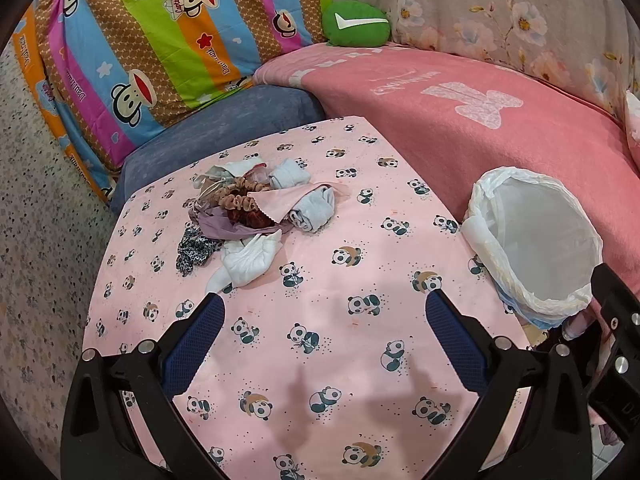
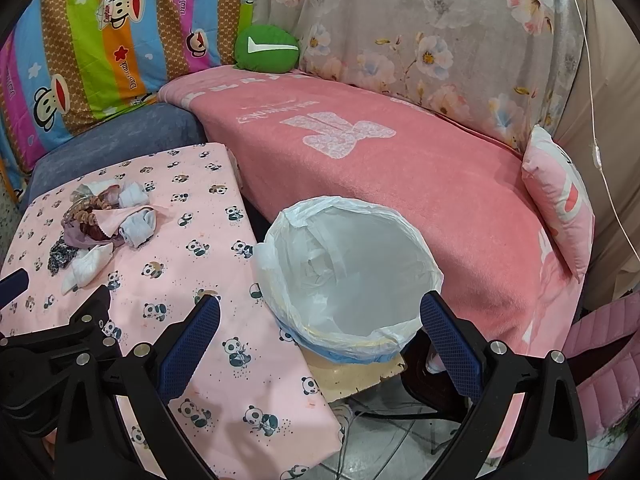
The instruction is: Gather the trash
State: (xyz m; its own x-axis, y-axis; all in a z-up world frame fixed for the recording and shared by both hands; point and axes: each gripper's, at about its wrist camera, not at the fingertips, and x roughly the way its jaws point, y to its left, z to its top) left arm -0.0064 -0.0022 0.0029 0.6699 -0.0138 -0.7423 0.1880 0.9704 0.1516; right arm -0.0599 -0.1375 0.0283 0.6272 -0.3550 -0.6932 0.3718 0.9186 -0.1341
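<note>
A heap of trash [image 1: 256, 216] — crumpled white tissues, a pink scalloped cloth scrap, brown and dark red frilly bits, a leopard-print piece — lies on the far left part of the panda-print worktop [image 1: 320, 360], well apart from both grippers. The left gripper [image 1: 324, 312] hangs above the bare cloth nearer the camera, its blue-padded fingers [image 1: 196, 344] spread wide and holding nothing. The right gripper [image 2: 320, 316] hovers at the worktop's right edge, fingers likewise spread and unladen, framing the near rim of a waste bin [image 2: 348, 276] lined with a white plastic bag. The bin stands just beside the worktop, between it and a sofa under a pink blanket [image 2: 400, 184]. A green cushion [image 1: 356, 24] rests at the back, beside a striped monkey-print sheet [image 1: 160, 40].
</note>
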